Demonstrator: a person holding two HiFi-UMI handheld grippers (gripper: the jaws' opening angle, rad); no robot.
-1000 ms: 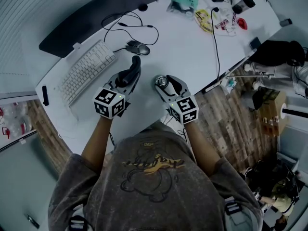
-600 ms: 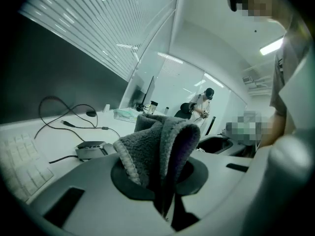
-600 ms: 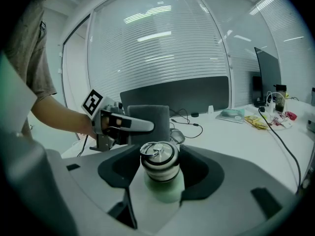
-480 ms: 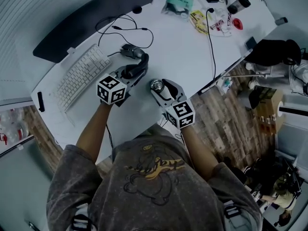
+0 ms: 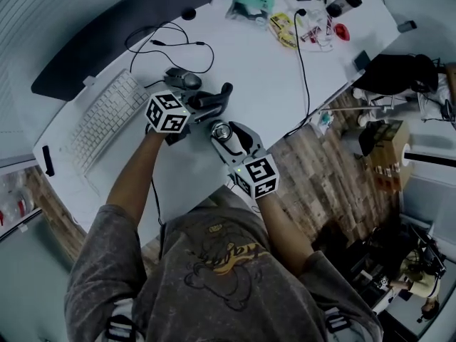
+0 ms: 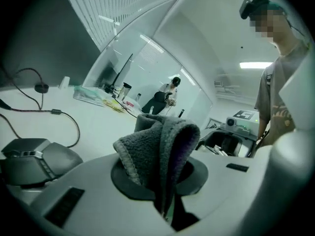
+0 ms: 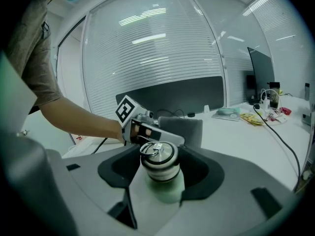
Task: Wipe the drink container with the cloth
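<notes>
left hand-held gripper (image 5: pixel 222 95) swung toward bottle (image 7: pixel 161 180) | cloth (image 6: pixel 158 149): fuzzy (folded) | lid (image 7: pixel 158 154): round metal

A white keyboard (image 5: pixel 107 116) is laid at the left of the pale surface (image 5: pixel 263 77), with a dark mouse (image 5: pixel 184 80) just to its right. A dark monitor (image 5: pixel 92 61) is stood along the far edge. A teal packet (image 5: pixel 251 2) and yellow wrappers (image 5: pixel 285 28) are scattered at the far right. A wooden floor (image 5: pixel 313 169) is seen beyond the right edge.
</notes>
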